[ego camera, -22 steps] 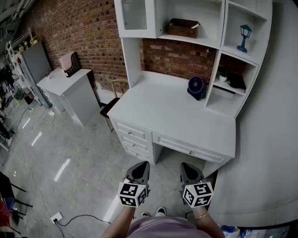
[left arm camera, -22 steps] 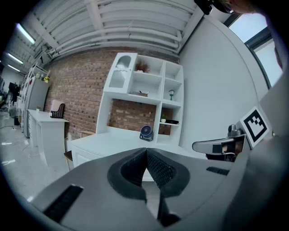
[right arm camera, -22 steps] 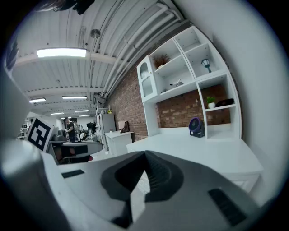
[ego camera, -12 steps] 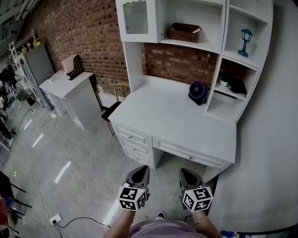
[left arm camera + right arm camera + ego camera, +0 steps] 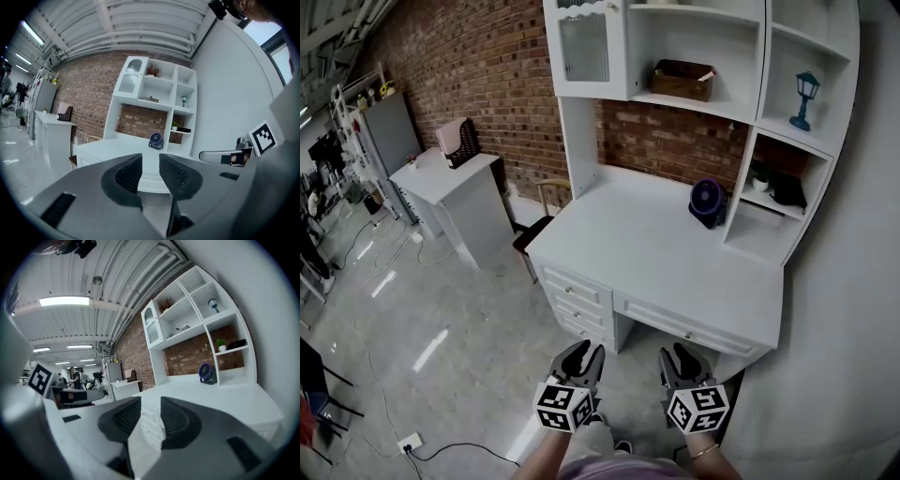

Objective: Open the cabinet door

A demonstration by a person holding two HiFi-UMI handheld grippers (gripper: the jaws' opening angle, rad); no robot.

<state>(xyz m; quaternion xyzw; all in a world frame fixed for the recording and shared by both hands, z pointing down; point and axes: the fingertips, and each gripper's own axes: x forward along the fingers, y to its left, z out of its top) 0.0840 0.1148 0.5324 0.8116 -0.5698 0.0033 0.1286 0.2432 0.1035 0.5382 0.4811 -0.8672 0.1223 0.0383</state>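
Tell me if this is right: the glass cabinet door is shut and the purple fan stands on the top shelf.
Not quite: the purple fan stands on the desktop, as the head view shows. The glass cabinet door is shut.

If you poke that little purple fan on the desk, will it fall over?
Maybe. The fan stands upright, a round head on what looks like a small base, so a high poke could tip it. It looks small, so probably light, and would likely slide easily on the smooth white desk.
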